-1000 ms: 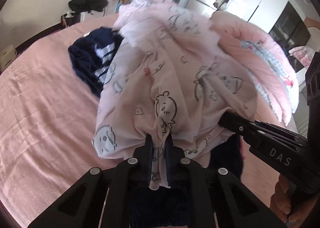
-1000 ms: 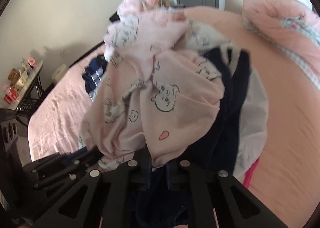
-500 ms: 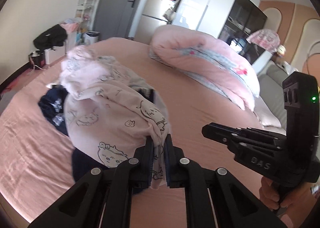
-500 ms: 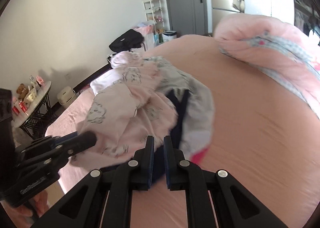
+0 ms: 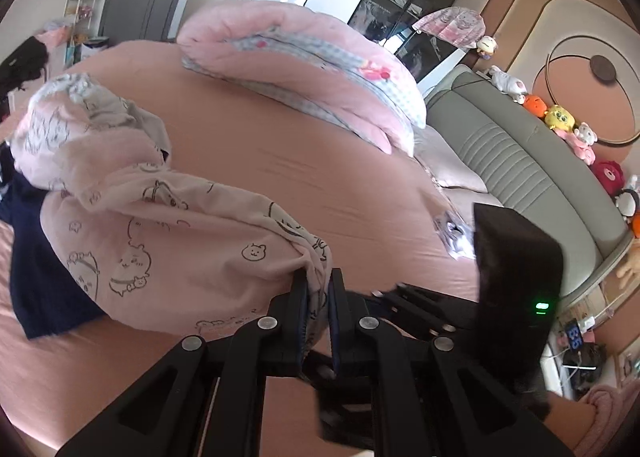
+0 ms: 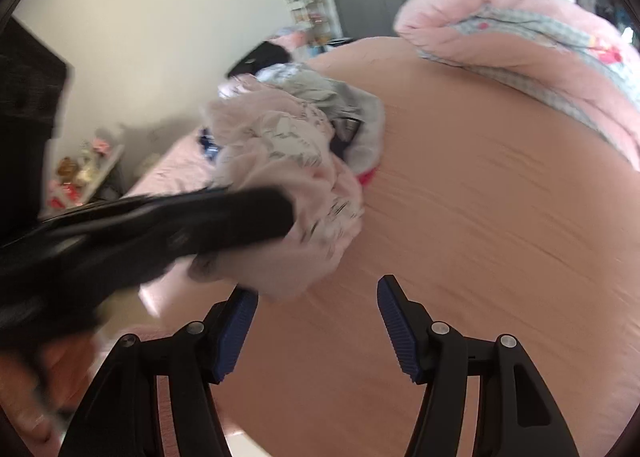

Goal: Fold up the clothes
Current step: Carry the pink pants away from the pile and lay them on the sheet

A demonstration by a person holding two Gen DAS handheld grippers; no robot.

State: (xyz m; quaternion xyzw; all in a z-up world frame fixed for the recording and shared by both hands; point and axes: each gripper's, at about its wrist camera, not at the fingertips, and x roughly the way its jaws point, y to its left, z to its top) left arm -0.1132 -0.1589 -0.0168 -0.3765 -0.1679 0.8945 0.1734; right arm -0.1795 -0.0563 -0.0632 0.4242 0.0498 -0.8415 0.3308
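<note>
Pink printed cloth is pinched between the pressed-together fingers of the left tool point(image 5: 318, 297), an edge of the pyjama garment point(image 5: 160, 241) whose bulk lies bunched on the bed point(image 5: 300, 177) just ahead. The right tool point(image 6: 318, 321), shut at the heap half a second ago, now stands spread and empty over bare sheet, so one tool alone holds the garment. Beyond lie the remaining clothes pile point(image 6: 304, 117) and rolled duvet point(image 5: 304, 57); nothing looks folded.
</note>
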